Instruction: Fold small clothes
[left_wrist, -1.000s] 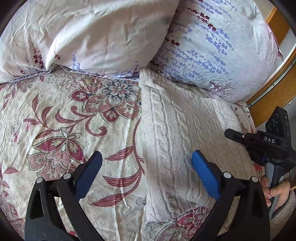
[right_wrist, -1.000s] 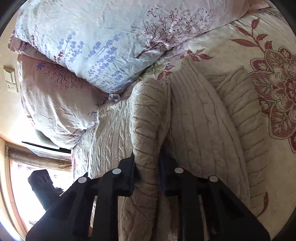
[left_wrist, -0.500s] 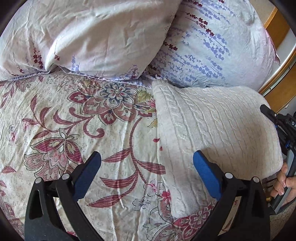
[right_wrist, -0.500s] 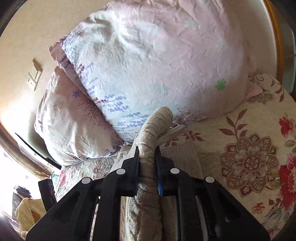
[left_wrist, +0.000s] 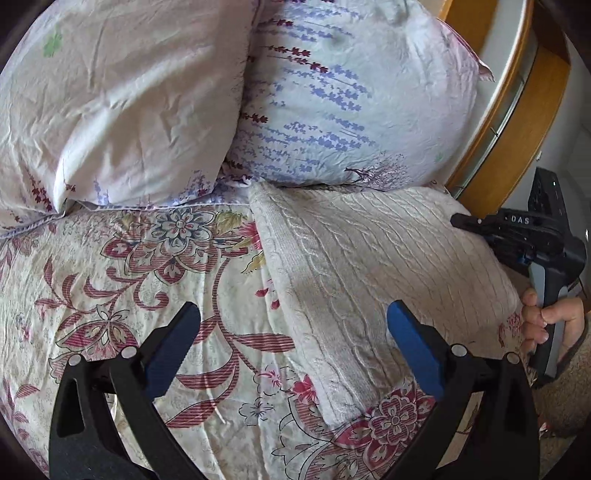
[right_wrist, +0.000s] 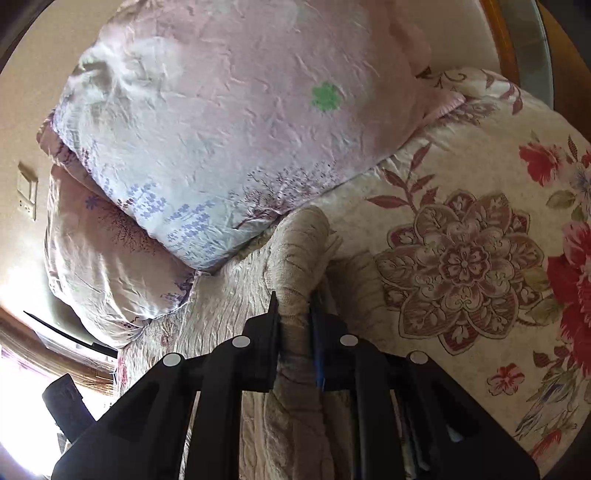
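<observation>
Sweater (right_wrist: 295, 314) fabric fills my right gripper (right_wrist: 293, 321) — both pads are pressed onto a bunched cream cable-knit fold, which rises past the fingertips in a thick roll. From my left wrist camera the same gripper (left_wrist: 517, 236) shows at the sweater's (left_wrist: 376, 280) right edge, with the hand (left_wrist: 550, 325) wrapped round its handle.

My left gripper (left_wrist: 291, 332) hangs with its jaws spread wide and nothing between them; its right blue pad (left_wrist: 413, 347) sits over the near part of the knit, its left pad (left_wrist: 173, 343) over bare bedspread.

Outward from there: the sweater lies flat on the floral bedspread (left_wrist: 129, 295) as a folded slab. Its long axis runs from the near edge of the bed up toward the pillows, and the far end touches the lavender-print pillow (left_wrist: 351, 92). A second, paler pillow (left_wrist: 122, 96) leans beside that one on the left. A wooden headboard (left_wrist: 517, 110) curves behind them at the right. I see no baskets or boxes in either view.
</observation>
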